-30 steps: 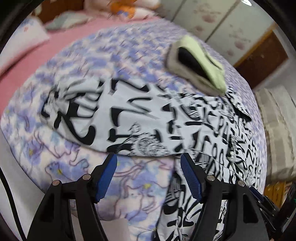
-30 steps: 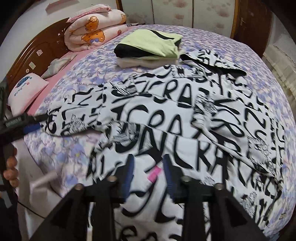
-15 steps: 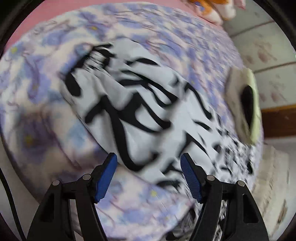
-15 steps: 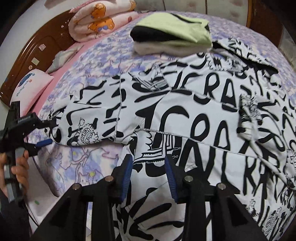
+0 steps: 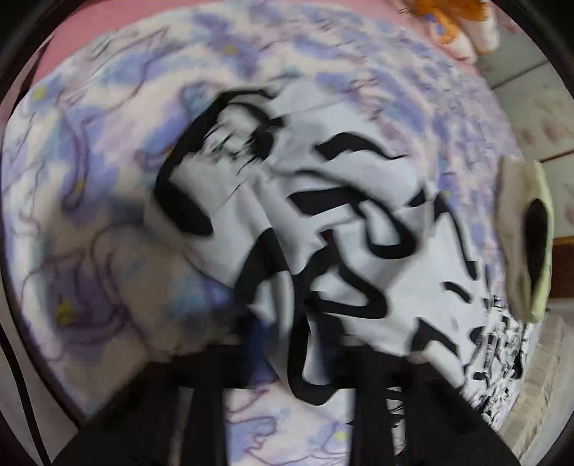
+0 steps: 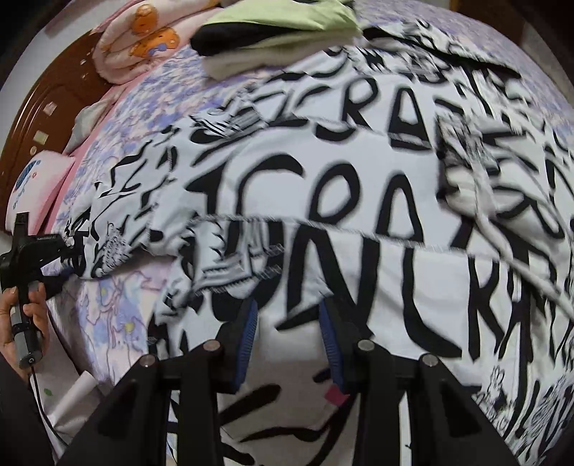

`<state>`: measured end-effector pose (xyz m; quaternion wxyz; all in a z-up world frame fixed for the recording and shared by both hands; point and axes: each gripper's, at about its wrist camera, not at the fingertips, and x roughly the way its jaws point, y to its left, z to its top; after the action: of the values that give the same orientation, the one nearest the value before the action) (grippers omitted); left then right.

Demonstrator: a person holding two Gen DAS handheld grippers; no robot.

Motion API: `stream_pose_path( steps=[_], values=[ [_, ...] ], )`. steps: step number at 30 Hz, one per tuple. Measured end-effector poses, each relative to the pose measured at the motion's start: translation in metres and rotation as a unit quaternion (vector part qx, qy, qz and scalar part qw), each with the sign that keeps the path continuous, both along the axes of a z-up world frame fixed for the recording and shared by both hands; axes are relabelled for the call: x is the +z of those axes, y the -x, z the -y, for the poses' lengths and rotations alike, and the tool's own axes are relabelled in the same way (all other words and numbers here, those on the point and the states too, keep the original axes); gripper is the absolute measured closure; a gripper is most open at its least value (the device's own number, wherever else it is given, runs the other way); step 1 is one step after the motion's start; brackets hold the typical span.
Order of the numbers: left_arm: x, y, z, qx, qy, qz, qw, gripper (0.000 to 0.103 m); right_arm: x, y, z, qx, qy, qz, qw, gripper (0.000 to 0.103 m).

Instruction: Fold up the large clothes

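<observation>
A large white garment with black lettering (image 6: 358, 222) lies spread on the bed. Its sleeve (image 5: 323, 233) fills the blurred left wrist view. My left gripper (image 5: 287, 340) sits at the sleeve's near edge, and cloth lies between its fingers; blur hides how they stand. In the right wrist view it (image 6: 61, 251) touches the sleeve end at the bed's left side. My right gripper (image 6: 287, 322) is open over the garment's lower body, with cloth between its blue pads (image 6: 247, 337).
A folded stack of green, black and cream clothes (image 6: 280, 32) lies at the far side of the floral bedspread (image 6: 107, 304). A rolled pink bear blanket (image 6: 136, 36), a pillow (image 6: 36, 182) and the wooden headboard (image 6: 46, 104) are at the left.
My left gripper moved in onto the sleeve end and the sleeve has bunched up. My right gripper advanced further over the garment's body.
</observation>
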<state>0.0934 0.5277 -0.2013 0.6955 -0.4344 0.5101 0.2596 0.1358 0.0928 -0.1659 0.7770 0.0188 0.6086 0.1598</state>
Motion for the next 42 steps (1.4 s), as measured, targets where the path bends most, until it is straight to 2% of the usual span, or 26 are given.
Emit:
stream_pose_path(
  steps=[3,5,7,10,12,15,18,19,23,24,25,27,29,30,34,39,42],
  values=[
    [0.013,0.0,0.005,-0.002,-0.029,0.019,0.9994,0.096,-0.006,0.009,0.014,-0.01,-0.005,-0.012,1.0,0.067],
    [0.028,-0.003,0.015,-0.013,-0.071,0.028,0.997,0.097,-0.005,0.016,0.026,-0.017,-0.007,-0.014,1.0,0.067],
    [0.051,-0.008,0.035,-0.032,-0.122,0.04,0.9912,0.097,-0.002,0.022,0.039,-0.023,-0.007,-0.01,1.0,0.067],
    [0.097,-0.018,0.081,-0.076,-0.161,0.098,0.9792,0.098,0.007,0.031,0.064,-0.037,-0.005,0.006,0.999,0.067],
    [0.131,-0.025,0.124,-0.123,-0.194,0.14,0.9632,0.098,0.013,0.035,0.082,-0.052,-0.007,0.015,0.998,0.067],
    [0.177,-0.041,0.212,-0.217,-0.22,0.212,0.927,0.098,0.02,0.04,0.112,-0.085,-0.026,0.017,0.996,0.067],
    [0.192,-0.051,0.291,-0.293,-0.221,0.249,0.8962,0.098,0.024,0.046,0.142,-0.119,-0.045,0.019,0.992,0.067],
    [0.189,-0.056,0.323,-0.324,-0.214,0.259,0.8844,0.098,0.025,0.047,0.149,-0.125,-0.046,0.02,0.991,0.067],
    [0.158,-0.068,0.407,-0.401,-0.185,0.256,0.8599,0.097,0.026,0.055,0.181,-0.155,-0.04,0.028,0.987,0.067],
    [0.146,-0.07,0.424,-0.42,-0.181,0.248,0.8539,0.091,0.025,0.057,0.187,-0.16,-0.038,0.029,0.986,0.067],
    [0.127,-0.073,0.444,-0.45,-0.174,0.233,0.8442,0.087,0.024,0.059,0.194,-0.165,-0.035,0.031,0.985,0.067],
    [0.095,-0.076,0.468,-0.493,-0.163,0.195,0.8325,0.064,0.022,0.062,0.205,-0.173,-0.027,0.033,0.984,0.067],
    [0.075,-0.073,0.479,-0.513,-0.154,0.163,0.8284,0.054,0.021,0.064,0.218,-0.178,-0.023,0.037,0.983,0.067],
    [0.068,-0.071,0.481,-0.518,-0.153,0.154,0.8272,0.054,0.021,0.066,0.222,-0.179,-0.023,0.039,0.983,0.067],
    [0.074,-0.056,0.467,-0.512,-0.15,0.162,0.8303,0.052,0.023,0.065,0.227,-0.177,-0.033,0.048,0.982,0.067],
    [0.105,-0.035,0.422,-0.469,-0.142,0.209,0.846,0.029,0.032,0.057,0.215,-0.16,-0.05,0.067,0.984,0.066],
    [0.115,-0.02,0.395,-0.436,-0.154,0.216,0.86,0.028,0.042,0.046,0.19,-0.127,-0.048,0.089,0.987,0.064]
  ],
)
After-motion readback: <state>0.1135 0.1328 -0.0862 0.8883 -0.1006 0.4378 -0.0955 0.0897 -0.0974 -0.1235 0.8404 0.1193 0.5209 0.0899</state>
